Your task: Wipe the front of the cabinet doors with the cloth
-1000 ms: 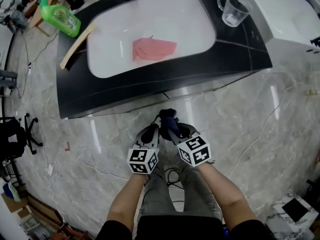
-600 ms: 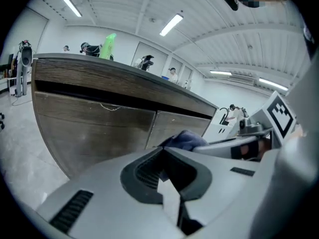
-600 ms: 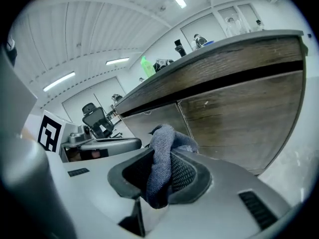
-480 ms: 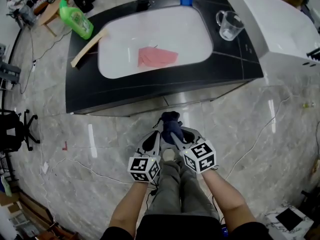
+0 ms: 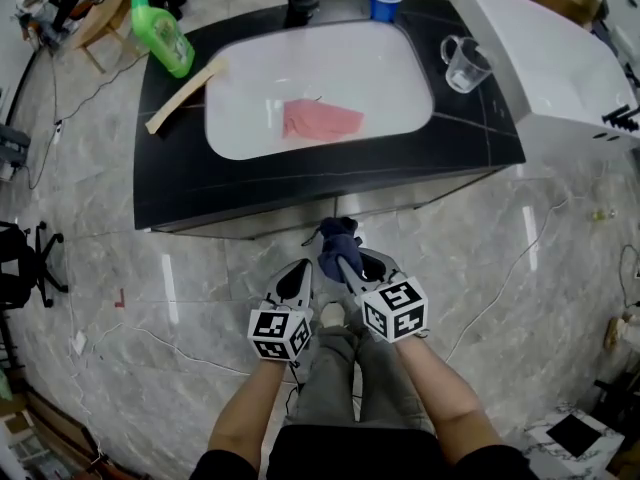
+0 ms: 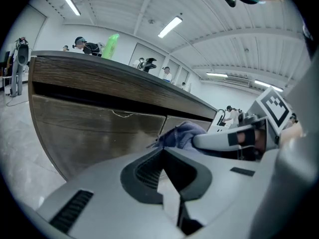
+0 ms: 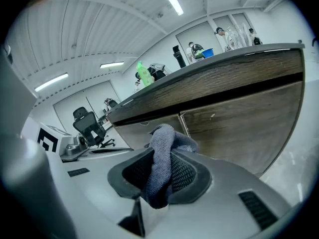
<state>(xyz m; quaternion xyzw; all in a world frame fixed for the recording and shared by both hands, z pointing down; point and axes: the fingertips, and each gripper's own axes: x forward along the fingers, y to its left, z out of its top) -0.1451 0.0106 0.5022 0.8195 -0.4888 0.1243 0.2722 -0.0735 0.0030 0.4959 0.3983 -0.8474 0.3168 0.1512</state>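
Green bottle, wooden strip left of basin; blue cup, clear jug right.

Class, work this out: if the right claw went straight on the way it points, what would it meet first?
Probably the door, near the seam between two doors. The cloth gripped in the right claw would touch it first. How far off the door is cannot be judged.

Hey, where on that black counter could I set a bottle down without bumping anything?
The front strip of the black counter, between the white basin and the edge, is bare. So is the right front corner below the clear jug. The back left is crowded: green bottle, wooden strip.
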